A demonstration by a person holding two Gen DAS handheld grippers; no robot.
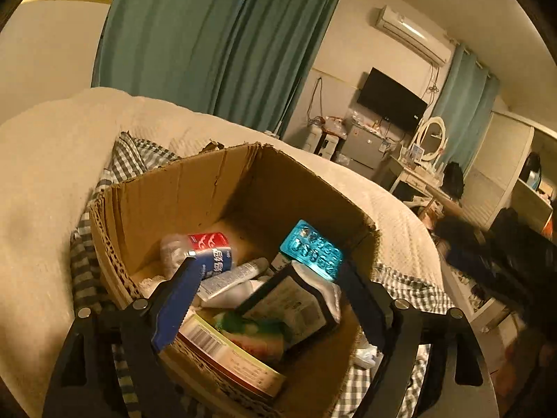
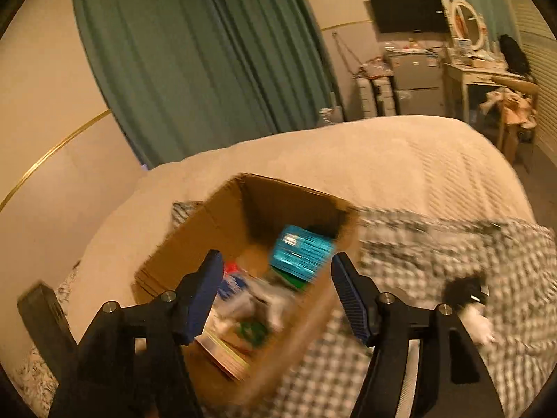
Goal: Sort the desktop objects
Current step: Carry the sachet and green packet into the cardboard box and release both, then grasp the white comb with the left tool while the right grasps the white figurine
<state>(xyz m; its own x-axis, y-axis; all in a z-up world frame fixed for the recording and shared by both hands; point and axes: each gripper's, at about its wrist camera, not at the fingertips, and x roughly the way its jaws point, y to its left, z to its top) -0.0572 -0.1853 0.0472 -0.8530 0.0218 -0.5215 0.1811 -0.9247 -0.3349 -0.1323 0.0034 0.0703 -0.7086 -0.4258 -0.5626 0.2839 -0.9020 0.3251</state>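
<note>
- On the bed, upon a checked cloth (image 2: pixel 435 244): cardboard box (image 1: pixel 195 188), open-topped, serving as the sorting bin.
- Contents: clear bottle with red-and-blue label (image 1: pixel 205 247); white tube (image 1: pixel 233 275); turquoise blister tray (image 1: pixel 313 250) leaning against the far right wall; black-edged packet (image 1: pixel 292 306); green-printed pack (image 1: pixel 250 331); flat barcoded carton (image 1: pixel 222 351) along the near wall.
- Left gripper (image 1: pixel 269 278): fingers spread, nothing between them, poised over the box.
- Right gripper (image 2: pixel 276 278): likewise released and empty; view motion-blurred.
- Step, as judged: between placements; box well filled.
- Outstanding: black-and-white item (image 2: pixel 470 299) on the cloth, right of the box; identity unclear.
- Next move calls for the right gripper to reach it.
- Obstruction: none evident; soft cloth may bunch under a grasp.
- Surroundings: green curtain (image 1: pixel 216 41), wall television (image 1: pixel 390 99).
</note>
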